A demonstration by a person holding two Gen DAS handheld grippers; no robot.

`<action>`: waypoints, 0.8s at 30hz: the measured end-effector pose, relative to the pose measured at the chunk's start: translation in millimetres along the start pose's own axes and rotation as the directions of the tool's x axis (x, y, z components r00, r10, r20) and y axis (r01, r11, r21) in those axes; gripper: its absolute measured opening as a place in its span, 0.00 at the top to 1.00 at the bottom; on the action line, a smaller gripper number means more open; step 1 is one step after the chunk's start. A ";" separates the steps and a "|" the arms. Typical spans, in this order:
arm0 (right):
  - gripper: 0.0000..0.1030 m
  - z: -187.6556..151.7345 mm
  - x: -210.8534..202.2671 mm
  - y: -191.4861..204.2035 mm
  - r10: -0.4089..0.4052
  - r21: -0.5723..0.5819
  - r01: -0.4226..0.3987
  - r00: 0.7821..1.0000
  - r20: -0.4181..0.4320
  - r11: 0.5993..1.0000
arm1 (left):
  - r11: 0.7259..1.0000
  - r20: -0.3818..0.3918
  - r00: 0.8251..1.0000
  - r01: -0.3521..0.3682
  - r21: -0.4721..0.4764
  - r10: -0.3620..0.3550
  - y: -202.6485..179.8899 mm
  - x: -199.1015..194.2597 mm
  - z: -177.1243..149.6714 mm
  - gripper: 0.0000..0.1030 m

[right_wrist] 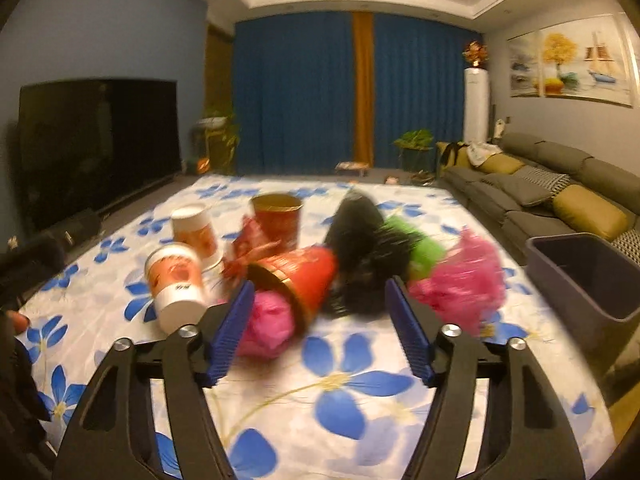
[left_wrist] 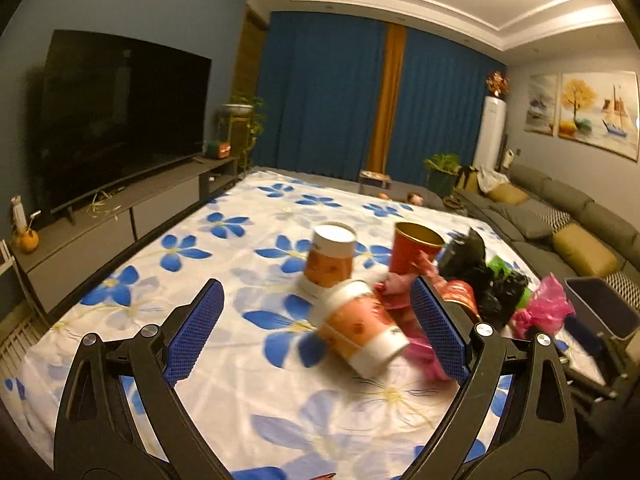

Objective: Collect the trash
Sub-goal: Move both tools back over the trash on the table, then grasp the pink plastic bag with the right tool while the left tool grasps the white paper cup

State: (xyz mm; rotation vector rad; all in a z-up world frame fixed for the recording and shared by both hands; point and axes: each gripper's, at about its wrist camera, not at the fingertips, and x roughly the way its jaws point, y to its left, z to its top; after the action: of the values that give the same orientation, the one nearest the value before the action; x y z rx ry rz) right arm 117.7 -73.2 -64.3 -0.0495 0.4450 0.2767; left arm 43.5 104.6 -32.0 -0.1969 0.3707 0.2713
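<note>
Two grippers: you hold both above the flowered cloth (left_wrist: 224,396), jaws apart, nothing pinched in either.
Left gripper (left_wrist: 316,312): your blue pads stand wide; the tipped orange-and-white cup (left_wrist: 360,330) lies between them on the cloth, and neither pad presses on it.
Right gripper (right_wrist: 320,304): your jaws are spread around the front of the pile; whether a pad brushes anything there, the blur hides. No grasp shows.
Trash pile: it sits mid-cloth, just ahead of both your grippers.
Cups: one upright orange-and-white cup (left_wrist: 330,258) stands behind the tipped one; an upright red cup (right_wrist: 278,220) with a gold rim stands beside it; a second red cup (right_wrist: 304,280) lies on its side, mouth toward your right gripper.
Bags: a pink bag (right_wrist: 266,324) lies at the mouth of the fallen red cup; a black bag (right_wrist: 360,236) rests behind it, a green bag (right_wrist: 420,246) beside that, and another pink bag (right_wrist: 460,282) furthest right.
Wrapper: a crumpled red wrapper (right_wrist: 248,250) lies among the cups.
Bin: your grey bin (right_wrist: 588,276) stands open at the cloth's right edge, near the second pink bag.
Room: television (right_wrist: 96,144) to your left, sofa (right_wrist: 540,184) to your right, blue curtains (right_wrist: 296,92) ahead.
</note>
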 end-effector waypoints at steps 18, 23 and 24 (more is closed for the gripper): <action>0.63 -10.9 47.2 33.4 0.068 -0.035 -0.075 0.982 -0.178 0.997 | 0.999 -0.023 1.000 0.013 -0.041 -0.014 21.7 17.0 -3.9 0.10; 0.84 -11.3 55.2 31.9 0.094 -0.021 -0.101 0.971 -0.220 0.995 | 0.999 -0.033 0.999 0.017 -0.029 -0.018 17.9 19.9 -6.2 0.10; 0.91 -11.5 54.7 31.6 0.101 -0.018 -0.107 0.971 -0.219 0.994 | 0.999 -0.038 0.999 0.017 -0.028 -0.018 17.2 21.0 -7.0 0.10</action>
State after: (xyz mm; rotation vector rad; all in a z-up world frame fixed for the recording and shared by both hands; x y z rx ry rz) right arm 151.6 -30.3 -97.9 -0.0861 0.6628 0.3831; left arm 54.9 123.8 -48.9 -0.2331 0.4028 0.2556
